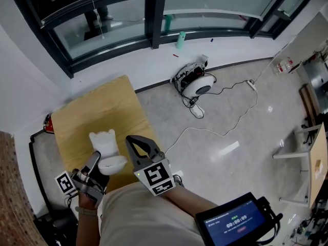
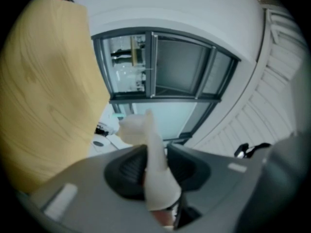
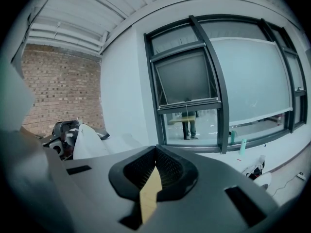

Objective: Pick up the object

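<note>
Above the light wooden desk (image 1: 102,111), the left gripper (image 2: 156,164) clamps the white lumpy object (image 2: 145,132), long axis pointing ahead; the right gripper (image 3: 154,152) sits beside it, closed and empty.

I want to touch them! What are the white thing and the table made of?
White thing: looks soft, maybe cloth or foam; matte, and pinched thin in the left gripper. Table: wood or wood-look board; pale tan, faint grain lines, dull finish.

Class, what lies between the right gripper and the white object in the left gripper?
Nothing: the head view shows only a narrow strip of wooden table between the right gripper and the white object, which the left gripper clamps.
</note>
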A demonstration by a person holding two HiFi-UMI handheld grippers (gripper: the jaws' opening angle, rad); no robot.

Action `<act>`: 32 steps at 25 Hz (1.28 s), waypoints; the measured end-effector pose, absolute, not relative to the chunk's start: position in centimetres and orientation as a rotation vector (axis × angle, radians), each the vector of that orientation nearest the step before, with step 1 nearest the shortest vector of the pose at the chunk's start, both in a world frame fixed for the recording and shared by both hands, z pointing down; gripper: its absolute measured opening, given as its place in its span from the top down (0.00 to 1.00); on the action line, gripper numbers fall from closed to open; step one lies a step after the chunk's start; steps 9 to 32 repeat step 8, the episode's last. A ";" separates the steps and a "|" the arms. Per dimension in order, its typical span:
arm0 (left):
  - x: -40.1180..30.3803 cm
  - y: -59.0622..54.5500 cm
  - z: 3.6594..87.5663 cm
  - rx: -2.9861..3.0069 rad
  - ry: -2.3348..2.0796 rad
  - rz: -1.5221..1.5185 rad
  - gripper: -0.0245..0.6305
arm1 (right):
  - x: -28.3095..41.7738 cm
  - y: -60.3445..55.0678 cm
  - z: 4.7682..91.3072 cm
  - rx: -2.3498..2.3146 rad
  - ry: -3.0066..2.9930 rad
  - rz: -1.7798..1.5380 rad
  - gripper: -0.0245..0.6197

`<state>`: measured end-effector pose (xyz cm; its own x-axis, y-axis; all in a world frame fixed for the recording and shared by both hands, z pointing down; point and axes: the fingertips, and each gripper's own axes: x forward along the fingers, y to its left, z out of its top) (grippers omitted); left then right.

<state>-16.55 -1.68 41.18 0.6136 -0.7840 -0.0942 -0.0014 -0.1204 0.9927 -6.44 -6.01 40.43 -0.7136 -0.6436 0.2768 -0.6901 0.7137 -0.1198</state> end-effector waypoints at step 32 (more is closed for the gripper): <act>-16.8 -1.8 42.1 1.523 -0.676 -0.770 0.77 | -6.1 -6.0 40.9 1.074 -2.691 0.326 0.95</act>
